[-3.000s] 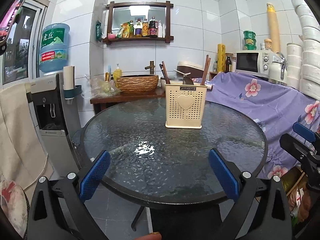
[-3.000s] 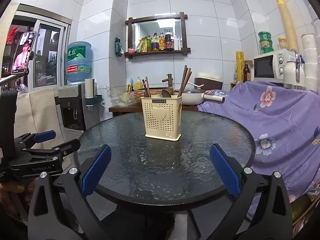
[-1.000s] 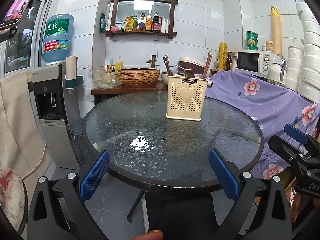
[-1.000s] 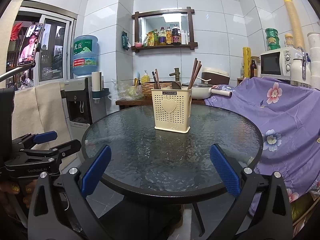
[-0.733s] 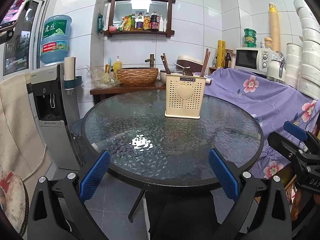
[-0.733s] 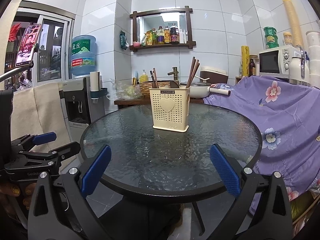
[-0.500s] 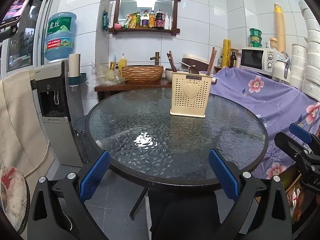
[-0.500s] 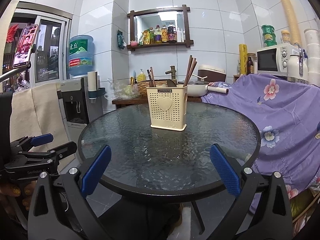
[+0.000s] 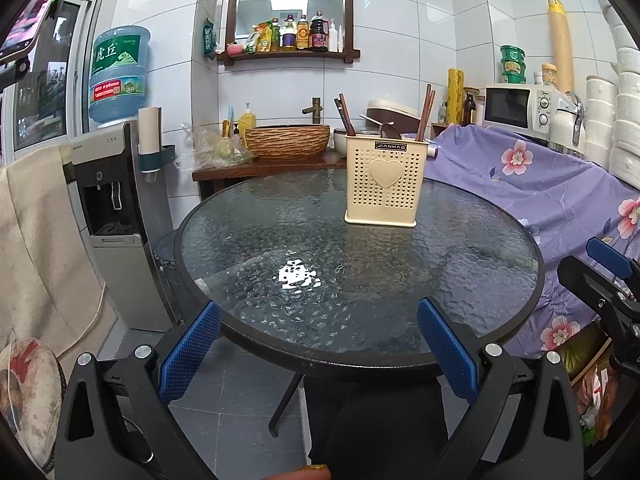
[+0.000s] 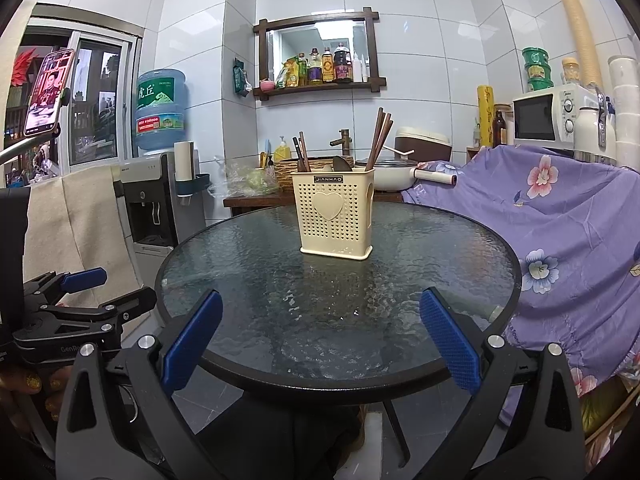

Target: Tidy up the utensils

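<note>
Frankly, with my left gripper [image 9: 318, 342] and right gripper [image 10: 318, 338] both spread wide and empty at the near rim of the glass table [image 10: 440, 240], the light utensil holder [image 10: 335, 214] standing mid-table, chopsticks [image 10: 380, 140] upright inside, could tip if I clip it reaching in.

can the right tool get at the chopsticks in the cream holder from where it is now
Probably yes. The right tool is open and empty, only bare glass table lies before the holder, and the chopsticks stick up above its rim.
</note>
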A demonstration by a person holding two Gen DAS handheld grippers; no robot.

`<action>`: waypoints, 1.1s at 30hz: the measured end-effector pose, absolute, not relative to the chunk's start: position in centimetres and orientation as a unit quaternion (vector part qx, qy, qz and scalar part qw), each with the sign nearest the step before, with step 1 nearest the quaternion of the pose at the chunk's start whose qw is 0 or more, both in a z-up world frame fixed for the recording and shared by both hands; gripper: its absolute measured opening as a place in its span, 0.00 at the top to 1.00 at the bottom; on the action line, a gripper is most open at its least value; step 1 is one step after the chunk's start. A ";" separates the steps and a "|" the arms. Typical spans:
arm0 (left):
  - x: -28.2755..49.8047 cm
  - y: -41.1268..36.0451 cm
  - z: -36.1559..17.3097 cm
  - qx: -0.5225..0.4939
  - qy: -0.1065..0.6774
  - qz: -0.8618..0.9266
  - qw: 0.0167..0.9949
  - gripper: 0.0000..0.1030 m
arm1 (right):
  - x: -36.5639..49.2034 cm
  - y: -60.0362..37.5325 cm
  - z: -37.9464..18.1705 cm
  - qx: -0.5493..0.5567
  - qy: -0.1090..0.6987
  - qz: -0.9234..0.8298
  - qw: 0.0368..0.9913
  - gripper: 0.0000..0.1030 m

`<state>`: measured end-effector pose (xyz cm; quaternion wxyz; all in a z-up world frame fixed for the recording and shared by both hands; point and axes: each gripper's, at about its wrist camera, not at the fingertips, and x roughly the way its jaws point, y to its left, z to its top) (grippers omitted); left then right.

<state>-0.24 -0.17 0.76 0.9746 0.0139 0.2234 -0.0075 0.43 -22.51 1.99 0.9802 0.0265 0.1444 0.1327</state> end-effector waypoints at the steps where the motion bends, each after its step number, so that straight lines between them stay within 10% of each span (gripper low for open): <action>1: -0.2 -0.2 0.8 0.014 0.224 -0.008 0.975 0.06 | 0.5 -22.5 2.0 0.026 0.145 0.133 0.980 0.06; 33: -0.1 -0.1 0.7 0.017 0.225 -0.006 0.974 0.06 | 0.4 -22.5 1.7 0.022 0.149 0.138 0.979 0.06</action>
